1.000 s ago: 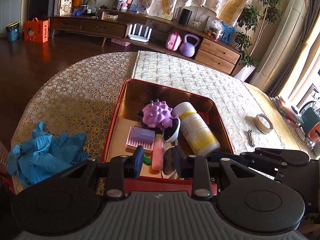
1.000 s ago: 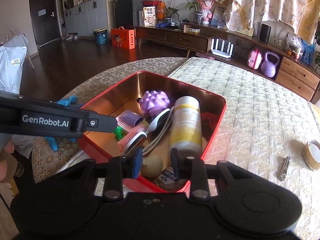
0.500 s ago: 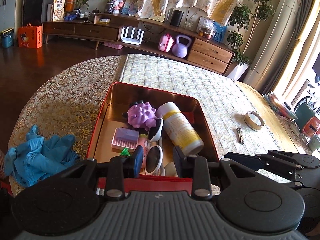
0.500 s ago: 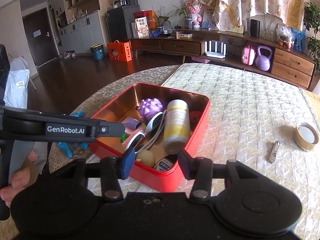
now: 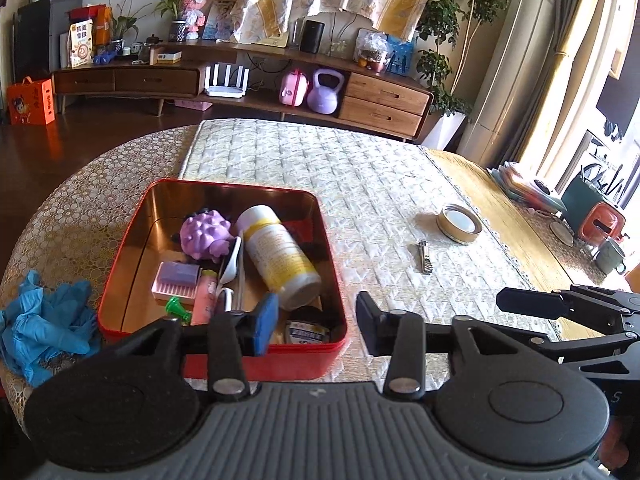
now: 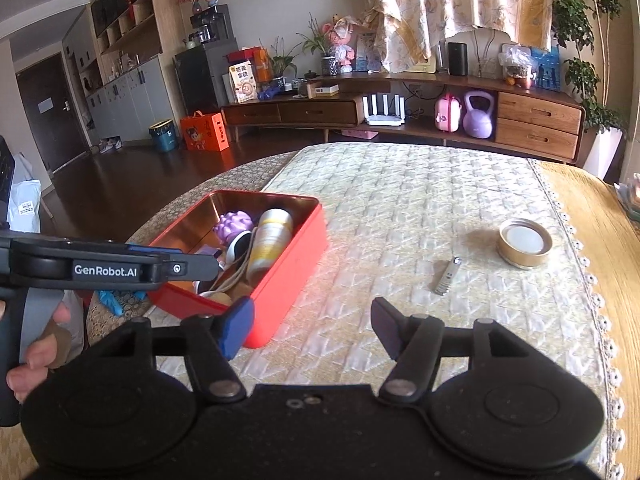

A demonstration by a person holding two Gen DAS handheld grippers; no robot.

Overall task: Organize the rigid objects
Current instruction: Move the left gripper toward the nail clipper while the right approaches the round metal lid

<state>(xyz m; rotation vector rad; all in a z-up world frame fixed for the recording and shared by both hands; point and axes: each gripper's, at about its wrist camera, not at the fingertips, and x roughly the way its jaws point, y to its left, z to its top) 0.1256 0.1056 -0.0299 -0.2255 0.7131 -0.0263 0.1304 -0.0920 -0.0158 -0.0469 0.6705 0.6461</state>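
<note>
Two hand-held grippers are hovering above a round table (image 5: 72, 216) covered with a gold lace cloth and a pale quilted runner (image 5: 360, 184). Left hand-held gripper (image 5: 318, 322): jaws have just been opening and are standing apart with nothing between them, over the near right corner of a red rectangular metal tin (image 5: 224, 360). Right hand-held gripper (image 6: 312, 330): jaws likewise have just been opening, gaping wide and empty over the runner just right of the tin. Lying inside the tin are a purple knobbly ball (image 5: 206, 234), a white bottle with a yellow label (image 5: 280, 256) on its side, a pink ridged tray carrying a lilac block (image 5: 176, 280), a green plastic piece (image 5: 178, 308) and a white spoon (image 5: 232, 258). Resting on the runner, well apart from the tin, are silver nail clippers (image 5: 425, 256) and, near them, a roll of tan tape (image 5: 458, 224). Crumpled blue gloves (image 5: 44, 328) are lying just left of the tin.
</note>
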